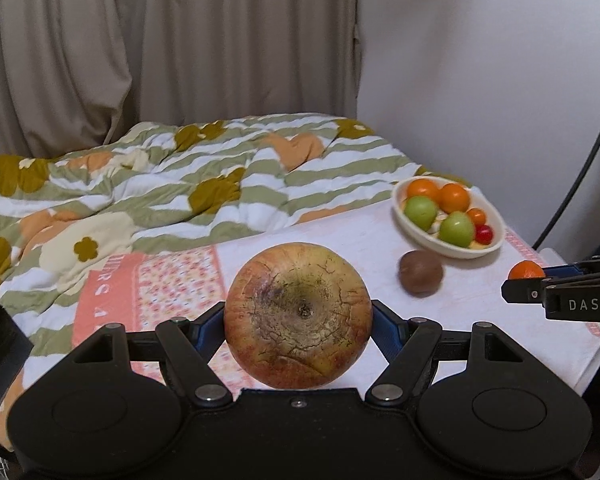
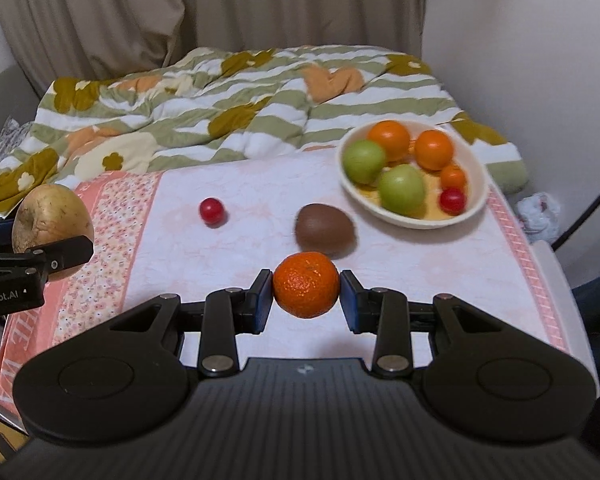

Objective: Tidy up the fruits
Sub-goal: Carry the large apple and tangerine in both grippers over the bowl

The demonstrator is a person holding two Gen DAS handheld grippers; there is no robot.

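Note:
My left gripper [image 1: 298,320] is shut on a large reddish-yellow apple [image 1: 298,314], held above the cloth; the same apple [image 2: 52,226] shows at the left edge of the right wrist view. My right gripper [image 2: 306,294] is shut on a small mandarin [image 2: 306,290], also lifted; that mandarin [image 1: 526,270] peeks out at the right of the left wrist view. A cream bowl [image 2: 474,208] at the back right holds green apples, oranges and a small red fruit. A brown kiwi [image 2: 325,230] and a small red fruit [image 2: 212,211] lie on the pink cloth [image 2: 260,184].
A striped flowered quilt [image 2: 220,116] lies bunched behind the cloth. Beige curtains [image 1: 160,40] and a white wall stand at the back. A black cable [image 1: 580,184] hangs at the right. The table's right edge drops off beside the bowl [image 1: 496,240].

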